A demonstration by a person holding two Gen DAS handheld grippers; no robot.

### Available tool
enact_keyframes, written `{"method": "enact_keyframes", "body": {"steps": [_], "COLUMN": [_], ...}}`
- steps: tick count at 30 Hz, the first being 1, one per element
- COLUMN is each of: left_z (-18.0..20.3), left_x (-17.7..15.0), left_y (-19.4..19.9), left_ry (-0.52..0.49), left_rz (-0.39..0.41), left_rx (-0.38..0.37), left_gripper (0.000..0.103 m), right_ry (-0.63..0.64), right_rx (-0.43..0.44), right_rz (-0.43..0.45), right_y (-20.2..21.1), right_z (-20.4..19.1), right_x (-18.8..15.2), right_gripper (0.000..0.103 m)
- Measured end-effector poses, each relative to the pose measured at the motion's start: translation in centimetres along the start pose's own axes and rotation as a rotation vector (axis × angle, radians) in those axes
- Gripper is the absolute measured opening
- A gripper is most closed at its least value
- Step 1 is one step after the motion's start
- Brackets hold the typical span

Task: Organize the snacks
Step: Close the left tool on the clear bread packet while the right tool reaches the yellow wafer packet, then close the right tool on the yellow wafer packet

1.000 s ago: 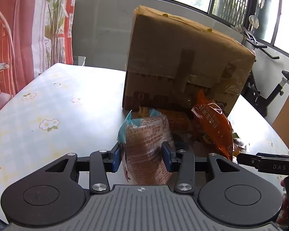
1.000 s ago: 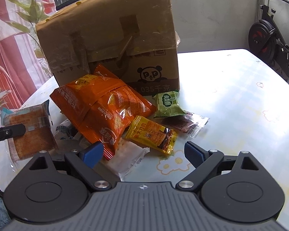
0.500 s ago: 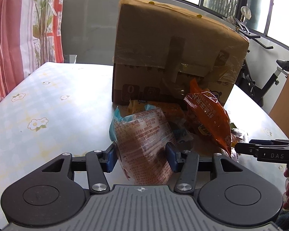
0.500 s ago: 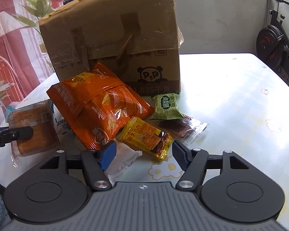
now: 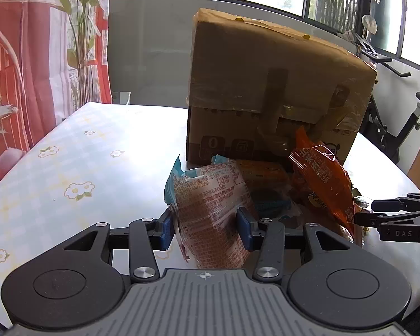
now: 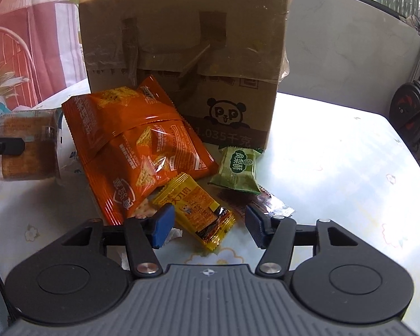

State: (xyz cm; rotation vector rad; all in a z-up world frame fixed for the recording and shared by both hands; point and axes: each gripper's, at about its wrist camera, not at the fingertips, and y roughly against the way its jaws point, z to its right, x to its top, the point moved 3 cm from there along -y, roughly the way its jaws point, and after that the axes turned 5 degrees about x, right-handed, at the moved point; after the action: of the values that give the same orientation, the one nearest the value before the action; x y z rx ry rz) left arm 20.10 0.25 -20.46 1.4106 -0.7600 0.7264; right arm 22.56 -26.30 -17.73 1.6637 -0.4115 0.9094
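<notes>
Snacks lying heaped before the taped cardboard box, left gripper closing, pinching a clear-wrapped cake packet left of the box, orange chip bags leaning against it, right gripper closing, pads not yet touching the yellow packet between them.

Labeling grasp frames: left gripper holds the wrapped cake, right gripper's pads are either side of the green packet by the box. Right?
Not the green packet. In the right wrist view the right gripper is closing around the yellow packet. The left gripper does hold the wrapped cake.
</notes>
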Motion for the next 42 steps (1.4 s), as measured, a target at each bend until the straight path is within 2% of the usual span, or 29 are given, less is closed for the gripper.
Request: {"method": "enact_keyframes", "body": {"steps": [3,8,27,34,42], "left_z": [-0.1,0.0,0.1,0.3,0.5], "left_x": [0.0,-0.1,-0.1,-0.3,-0.5], "left_y": [0.0,0.0,-0.3,-0.4,-0.3], "left_ry": [0.0,-0.003,-0.012,-0.007,-0.026], "left_rz": [-0.001,-0.001,-0.012,-0.032,-0.039], "left_rx": [0.001,0.003,-0.018,-0.041,-0.055], "left_gripper": [0.048,0.048,0.049,0.05,0.049], "right_ry": [0.019,0.069,0.232,0.155,0.136], "right_rx": [0.024,0.05,0.006,0.066,0.118], "right_rz": [-0.024,-0.01,0.072,0.043,0.037], "right_y": [-0.9,-1.9,-3.2,-3.7,-3.5], "right_z": [-0.3,-1.2,-2.8,-1.7,-1.9], "right_x": [-0.2,0.0,-0.2,0.1,0.0], "right_gripper": [0.059,0.059,0.061,0.06,0.043]}}
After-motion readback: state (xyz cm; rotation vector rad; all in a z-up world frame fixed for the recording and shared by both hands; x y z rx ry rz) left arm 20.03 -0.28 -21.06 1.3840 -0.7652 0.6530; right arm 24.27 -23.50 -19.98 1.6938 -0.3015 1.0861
